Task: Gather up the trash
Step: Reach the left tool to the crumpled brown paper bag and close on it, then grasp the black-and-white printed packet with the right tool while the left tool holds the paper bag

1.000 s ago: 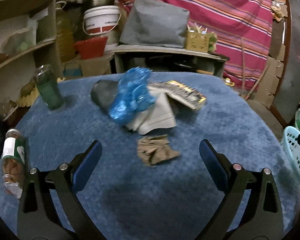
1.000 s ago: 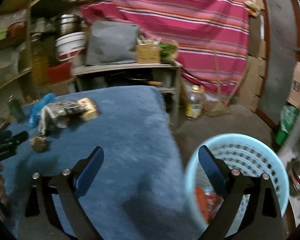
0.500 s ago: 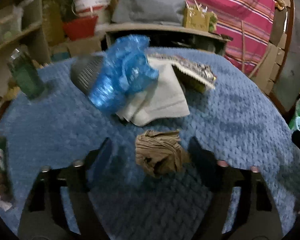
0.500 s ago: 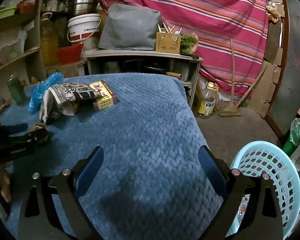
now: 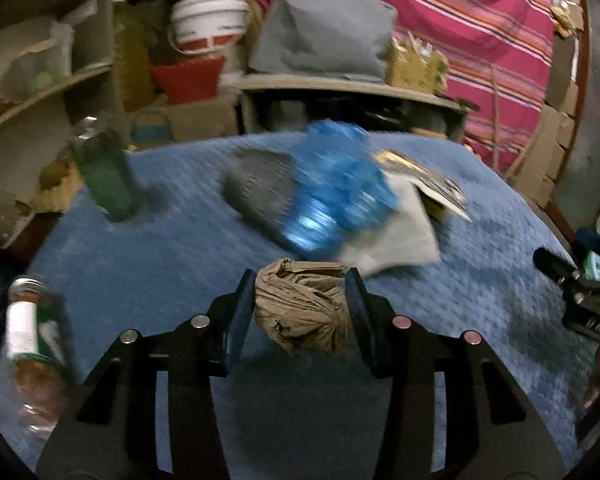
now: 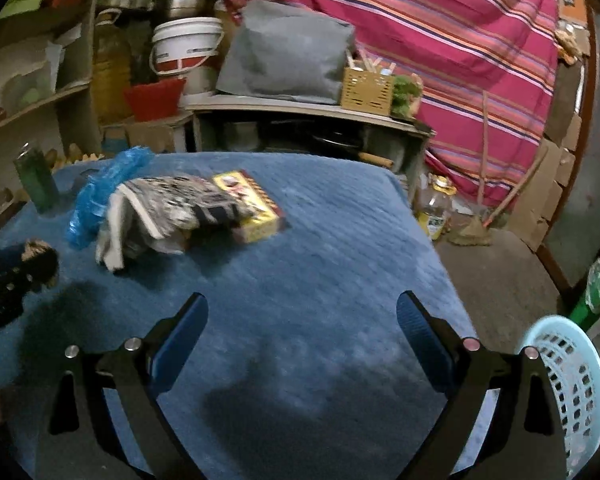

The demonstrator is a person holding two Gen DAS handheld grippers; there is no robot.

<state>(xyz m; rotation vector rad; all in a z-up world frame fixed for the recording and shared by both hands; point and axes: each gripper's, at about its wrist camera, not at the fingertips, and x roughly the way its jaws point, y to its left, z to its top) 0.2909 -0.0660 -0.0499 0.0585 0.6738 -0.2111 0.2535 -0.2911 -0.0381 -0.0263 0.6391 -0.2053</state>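
The step in hand is the pick-up of one piece of trash. The left tool (image 5: 300, 300) has its two blue pads on either side of a crumpled brown paper wad (image 5: 302, 308), and the jaws are closing on it; both pads look to be touching the wad's sides, though how firm the squeeze is I cannot tell. The wad sits on the blue-covered surface (image 5: 160, 248), right between the fingers. Just ahead of the left tool lies the rest of the litter: a crinkled blue plastic bag (image 5: 332, 196), a pale cloth or paper sheet (image 5: 396, 240) under it, and a printed packet (image 5: 428, 184) beyond.

The right tool (image 6: 302, 332) stands wide with nothing between its pads, only bare blue cover in front of it. The light-blue basket (image 6: 568, 380) shows low at its right, off the edge of the surface.

The next move, as I judge it, calls for finishing the squeeze, lifting the wad clear of the cover, and carrying it over toward the basket; crumpled paper is light and springy, so a shallow pinch could let it slip.

Against the frame a second ago, the left jaws were spread wide with the wad lying well ahead of them. The right tool then looked over the basket; now it faces across the surface.
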